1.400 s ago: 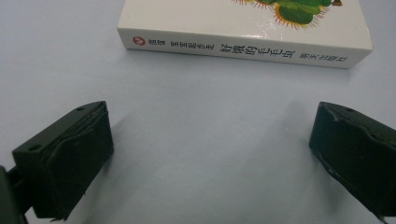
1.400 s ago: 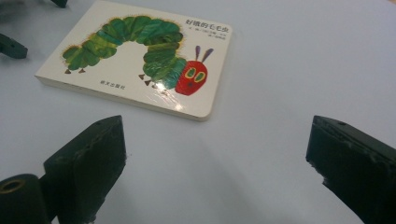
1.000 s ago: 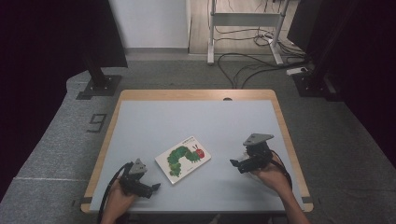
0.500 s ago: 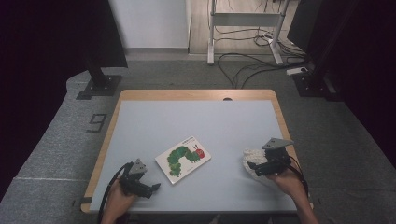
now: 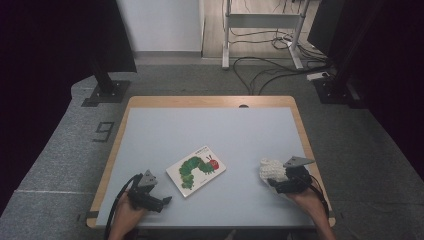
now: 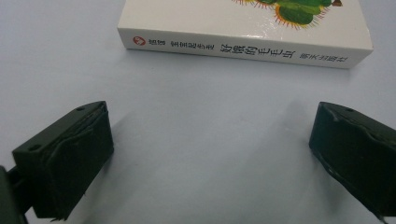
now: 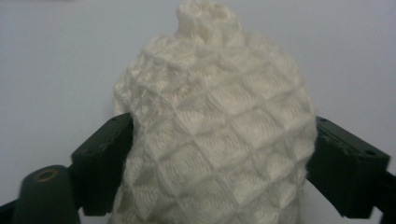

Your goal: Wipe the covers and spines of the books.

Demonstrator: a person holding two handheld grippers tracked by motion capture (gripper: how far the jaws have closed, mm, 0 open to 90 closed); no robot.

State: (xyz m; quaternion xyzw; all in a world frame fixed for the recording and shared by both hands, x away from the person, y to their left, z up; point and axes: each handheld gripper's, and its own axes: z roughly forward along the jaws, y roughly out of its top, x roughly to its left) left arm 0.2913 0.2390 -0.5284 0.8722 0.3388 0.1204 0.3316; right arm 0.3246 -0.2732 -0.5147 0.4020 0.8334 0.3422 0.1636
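Grey table (image 5: 210, 130); right gripper (image 7: 219, 163) jaws just closing on white knit cloth (image 7: 215, 135) between them, should squeeze centred; left gripper (image 6: 210, 154) wide, empty.

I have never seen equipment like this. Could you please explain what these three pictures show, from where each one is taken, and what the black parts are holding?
A person sits at a table and holds a hand tool with two black jaws in each hand. The high view looks down from above. The other two pictures come from small cameras on the tools.

The left gripper stands open over bare table, pointing at a picture book with a green caterpillar on its cover.

The right gripper has a white knitted thing between its jaws, which have just been closing and now touch its sides.
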